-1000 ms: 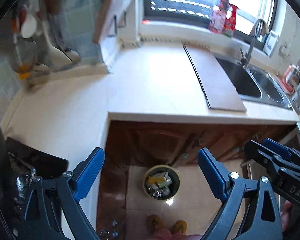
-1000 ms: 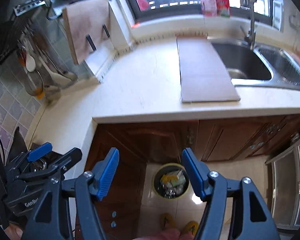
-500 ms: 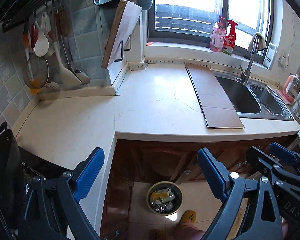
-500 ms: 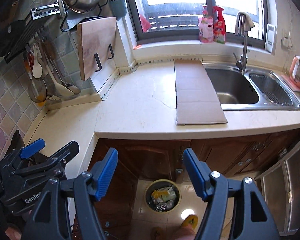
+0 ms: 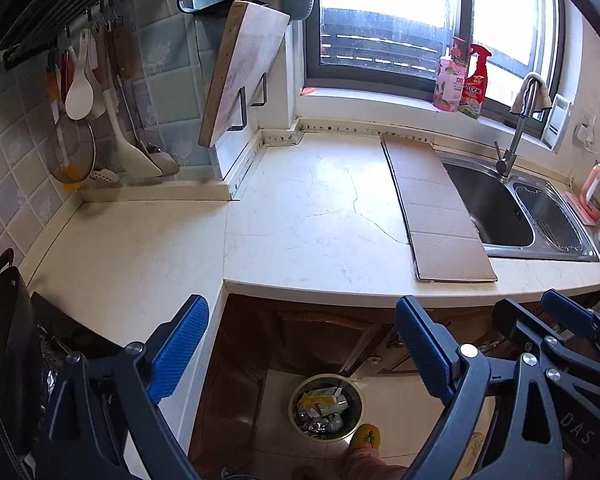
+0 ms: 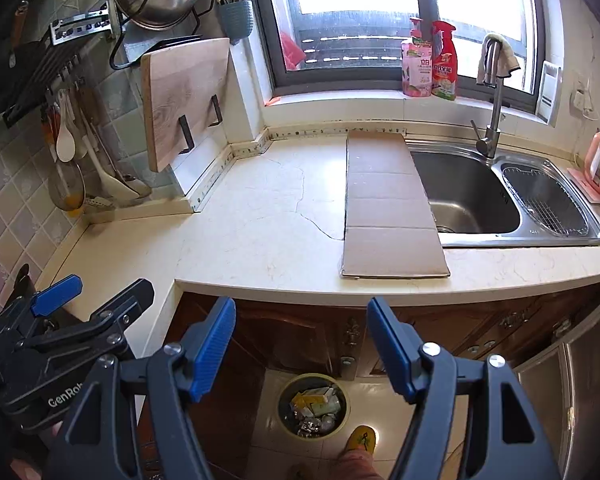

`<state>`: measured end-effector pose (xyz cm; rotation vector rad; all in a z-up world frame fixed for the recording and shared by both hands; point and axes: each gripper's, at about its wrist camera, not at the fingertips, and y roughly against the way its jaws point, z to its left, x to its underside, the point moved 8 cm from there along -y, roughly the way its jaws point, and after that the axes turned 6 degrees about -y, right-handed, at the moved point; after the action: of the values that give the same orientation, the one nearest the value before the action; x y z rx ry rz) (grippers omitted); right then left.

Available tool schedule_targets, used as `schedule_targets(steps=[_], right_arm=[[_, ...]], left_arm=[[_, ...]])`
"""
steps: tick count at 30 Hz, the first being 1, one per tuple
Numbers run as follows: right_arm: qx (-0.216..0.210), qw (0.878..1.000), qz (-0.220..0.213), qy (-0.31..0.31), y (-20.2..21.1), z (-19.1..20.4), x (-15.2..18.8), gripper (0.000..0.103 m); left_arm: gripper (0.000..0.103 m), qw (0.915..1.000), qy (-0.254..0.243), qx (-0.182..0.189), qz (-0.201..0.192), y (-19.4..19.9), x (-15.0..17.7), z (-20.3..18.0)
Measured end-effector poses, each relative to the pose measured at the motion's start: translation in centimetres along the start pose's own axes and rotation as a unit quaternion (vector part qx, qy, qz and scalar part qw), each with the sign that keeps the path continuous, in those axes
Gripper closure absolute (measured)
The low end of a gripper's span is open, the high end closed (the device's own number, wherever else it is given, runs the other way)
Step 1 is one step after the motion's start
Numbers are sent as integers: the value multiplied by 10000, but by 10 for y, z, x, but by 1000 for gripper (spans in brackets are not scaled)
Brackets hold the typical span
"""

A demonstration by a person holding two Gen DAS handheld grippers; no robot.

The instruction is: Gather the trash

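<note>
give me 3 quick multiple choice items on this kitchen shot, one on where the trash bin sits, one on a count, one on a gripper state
1. Where is the trash bin?
A on the counter
B on the floor
C in the sink

2. How many bottles stand on the windowsill?
A two
B four
C none

3. The right gripper is:
A shut on a wrapper
B open, empty
C shut on cardboard

Answers: 1 B, it stands on floor tiles below the cabinets; 2 A, one pink, one red; 3 B, blue pads apart with nothing between.

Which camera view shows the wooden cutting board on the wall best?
The right wrist view: the cutting board shows its whole broad face. In the left wrist view the board is turned almost edge-on, so mostly its side shows.
</note>
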<state>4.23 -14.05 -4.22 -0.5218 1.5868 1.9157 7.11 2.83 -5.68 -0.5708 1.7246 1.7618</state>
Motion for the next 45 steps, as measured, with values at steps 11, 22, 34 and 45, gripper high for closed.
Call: schedule_targets(steps=[11, 22, 34, 45], right_arm=[[21, 10000, 22, 27, -16, -7, -14, 34], [12, 9999, 51, 89, -28, -3, -22, 34], [72, 9999, 80, 116, -36, 0, -25, 34], [163, 9997, 136, 80, -40, -2, -23, 34]], left_arm=[[10, 9999, 19, -118, 56, -17, -15, -3], [10, 9996, 52, -187, 185, -31, -20, 0], [11, 9995, 24, -228, 237, -41, -22, 3], [12, 9993, -38, -194, 303, -45, -21, 0]])
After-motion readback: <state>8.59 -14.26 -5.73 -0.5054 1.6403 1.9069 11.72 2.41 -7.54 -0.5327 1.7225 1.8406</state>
